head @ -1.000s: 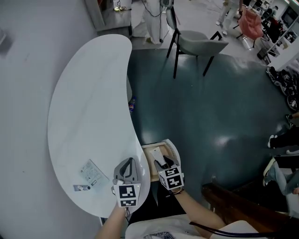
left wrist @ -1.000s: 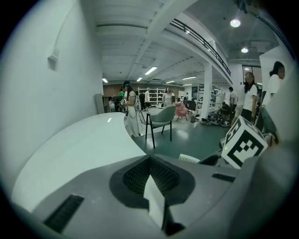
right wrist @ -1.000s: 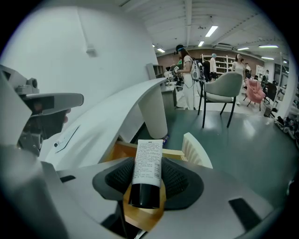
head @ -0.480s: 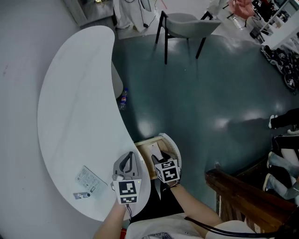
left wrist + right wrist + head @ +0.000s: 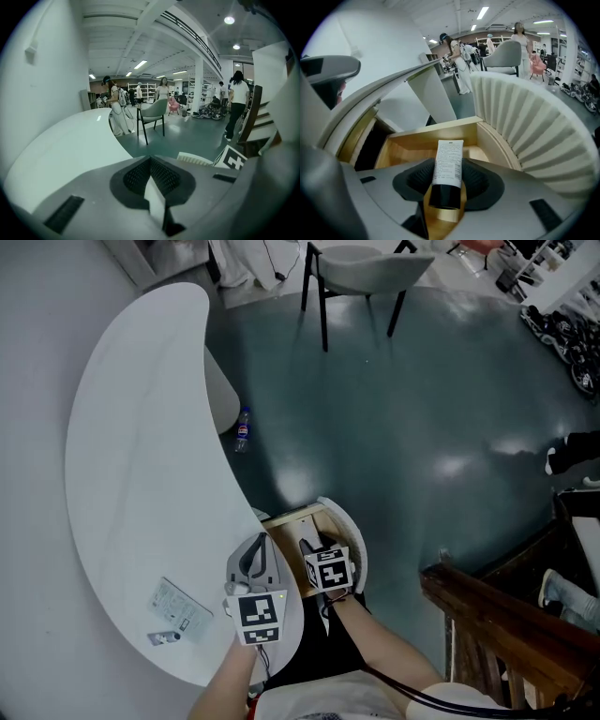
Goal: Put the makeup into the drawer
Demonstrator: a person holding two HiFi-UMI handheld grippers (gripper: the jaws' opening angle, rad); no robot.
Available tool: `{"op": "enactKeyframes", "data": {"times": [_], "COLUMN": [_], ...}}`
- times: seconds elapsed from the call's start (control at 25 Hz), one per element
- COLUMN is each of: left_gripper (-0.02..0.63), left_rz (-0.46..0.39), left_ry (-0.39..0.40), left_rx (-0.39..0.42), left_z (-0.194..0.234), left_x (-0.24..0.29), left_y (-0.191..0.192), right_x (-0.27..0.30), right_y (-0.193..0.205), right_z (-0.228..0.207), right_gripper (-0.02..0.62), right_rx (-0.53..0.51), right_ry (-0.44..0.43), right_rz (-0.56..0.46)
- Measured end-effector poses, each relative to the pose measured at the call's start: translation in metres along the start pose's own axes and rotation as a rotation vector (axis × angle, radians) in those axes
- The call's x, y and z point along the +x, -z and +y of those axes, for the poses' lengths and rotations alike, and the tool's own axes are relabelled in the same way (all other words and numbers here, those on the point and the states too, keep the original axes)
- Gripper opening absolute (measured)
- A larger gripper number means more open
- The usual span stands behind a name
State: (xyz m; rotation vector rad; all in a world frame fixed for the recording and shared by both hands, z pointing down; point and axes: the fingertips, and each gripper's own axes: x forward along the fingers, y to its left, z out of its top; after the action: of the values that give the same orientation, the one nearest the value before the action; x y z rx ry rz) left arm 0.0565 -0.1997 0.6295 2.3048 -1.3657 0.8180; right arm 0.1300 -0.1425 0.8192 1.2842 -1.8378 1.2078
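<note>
As my right tongs [image 5: 448, 174] clamp the tube [image 5: 449, 157] lengthwise along the jaws, the drawer [image 5: 433, 134] lies just ahead, below its tip; my left tongs [image 5: 151, 172] sit closed, empty.

Right tool [image 5: 446, 187] is clamping a white squeeze tube of makeup with a black cap [image 5: 448, 161]. The pads are pressing in from both sides, with the cap end toward the camera and the printed end poking forward. It's hanging over the open light-wood drawer [image 5: 412, 140], and I can't tell if the tube is touching the bottom. The drawer's white ribbed curved front [image 5: 525, 126] is wrapping round on the right, and the white desk [image 5: 389, 86] edge is running overhead on the left. A grey chair [image 5: 506, 51] and a few people are standing way back.
</note>
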Motion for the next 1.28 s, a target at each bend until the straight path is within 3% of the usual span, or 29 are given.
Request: {"op": "enactKeyframes", "data": {"times": [0.24,0.72,1.28], "left_gripper": [0.017,0.017,0.017], "left_rz": [0.006,0.007,0.023], "left_ry": [-0.017,-0.011,-0.060], "left_rx": [0.007,0.014,-0.008], "left_z": [0.000,-0.013,-0.009], "left_x": [0.004,0.008,0.001], "left_y": [0.001,0.003,0.007], "right_x": [0.020,0.046,0.043], "right_y": [0.014,0.034,0.031], "right_z": [-0.018,-0.033,-0.030], "right_gripper": [0.196,0.196,0.189], "right_rx": [0.067,0.048,0.058], "right_ry": [0.048,0.098,0.063], "right_rz": [0.039,0.136,0.170]}}
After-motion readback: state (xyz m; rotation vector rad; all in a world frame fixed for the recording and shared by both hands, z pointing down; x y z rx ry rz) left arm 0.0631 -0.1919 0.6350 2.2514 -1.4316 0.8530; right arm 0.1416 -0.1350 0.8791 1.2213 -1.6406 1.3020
